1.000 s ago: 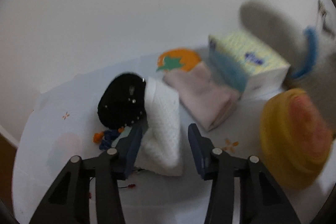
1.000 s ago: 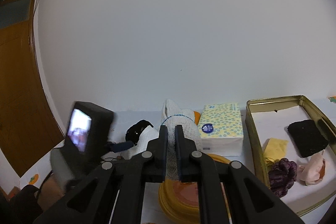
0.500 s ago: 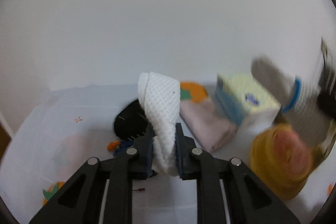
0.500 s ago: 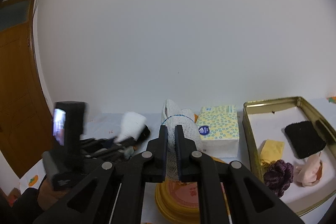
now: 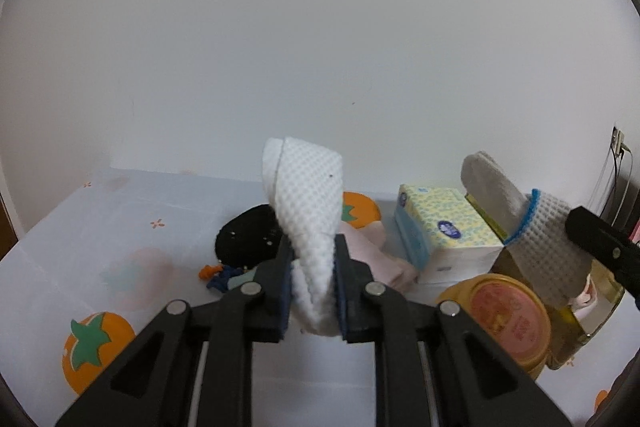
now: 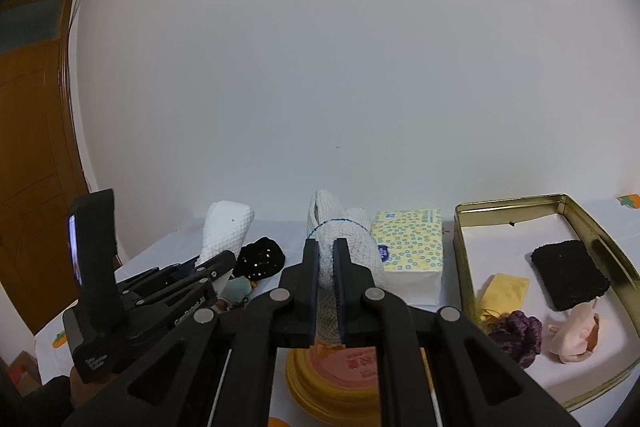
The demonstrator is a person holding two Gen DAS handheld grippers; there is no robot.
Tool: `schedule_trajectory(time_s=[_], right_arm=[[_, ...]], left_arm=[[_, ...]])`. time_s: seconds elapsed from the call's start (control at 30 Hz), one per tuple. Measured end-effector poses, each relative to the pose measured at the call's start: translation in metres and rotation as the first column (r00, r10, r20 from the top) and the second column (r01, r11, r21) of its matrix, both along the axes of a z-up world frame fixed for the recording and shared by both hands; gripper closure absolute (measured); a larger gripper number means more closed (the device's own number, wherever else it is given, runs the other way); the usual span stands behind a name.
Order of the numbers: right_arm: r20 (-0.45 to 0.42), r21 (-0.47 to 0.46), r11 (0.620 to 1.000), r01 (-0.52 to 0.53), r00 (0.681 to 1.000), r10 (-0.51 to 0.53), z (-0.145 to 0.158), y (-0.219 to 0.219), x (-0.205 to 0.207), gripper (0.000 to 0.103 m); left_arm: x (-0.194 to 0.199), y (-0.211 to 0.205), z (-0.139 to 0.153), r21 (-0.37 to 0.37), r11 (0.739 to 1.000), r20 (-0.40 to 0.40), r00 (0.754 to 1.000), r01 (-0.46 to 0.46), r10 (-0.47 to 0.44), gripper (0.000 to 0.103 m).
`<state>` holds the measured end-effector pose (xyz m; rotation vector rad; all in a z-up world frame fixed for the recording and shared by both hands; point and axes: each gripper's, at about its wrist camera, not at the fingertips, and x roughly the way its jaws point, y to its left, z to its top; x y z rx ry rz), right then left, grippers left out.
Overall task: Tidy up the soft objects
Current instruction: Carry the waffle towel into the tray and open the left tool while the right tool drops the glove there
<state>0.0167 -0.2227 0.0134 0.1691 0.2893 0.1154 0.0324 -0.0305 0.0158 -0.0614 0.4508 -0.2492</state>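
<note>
Waffle-weave white cloth (image 5: 306,219) pinched upright in left jaws, blue-trimmed knit cloth (image 6: 344,251) in right

My left gripper (image 5: 313,281) is black and pinches a white waffle-weave cloth (image 5: 306,205); my right gripper (image 6: 326,289) holds a grey-white cloth edged in blue (image 6: 344,247). Tissue pack (image 6: 408,245) — yellow with blue-green rings. Tin (image 6: 600,243) — gold. Tablecloth (image 5: 100,247) — pale, orange fruit prints.

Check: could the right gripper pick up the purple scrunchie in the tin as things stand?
Probably not yet: the right gripper is shut on the blue-trimmed cloth. The purple scrunchie itself lies uncovered in the open tin.
</note>
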Motion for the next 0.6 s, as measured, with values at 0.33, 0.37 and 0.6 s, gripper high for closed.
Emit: schedule_trajectory(time_s=[0.33,0.37,0.6], right_arm=[[-0.007,0.005,1.000,0.013,1.000,-0.013,0.002,-0.022,-0.011,0.095],[-0.006,0.005,1.000,0.016,1.000,-0.016,0.003,-0.025,-0.012,0.095],[0.007,0.003,0.999,0.040,0.999,-0.040,0.007,-0.044,-0.020,0.095]], left_arm=[[-0.013,-0.022,-0.001,-0.009,1.000,0.003,1.000,0.010,-0.010,0.087],[-0.009,-0.020,-0.003,-0.010,1.000,0.003,1.000,0.012,-0.012,0.087],[-0.015,-0.041,-0.004,-0.031,0.999,-0.004,0.999,0.031,-0.032,0.087]])
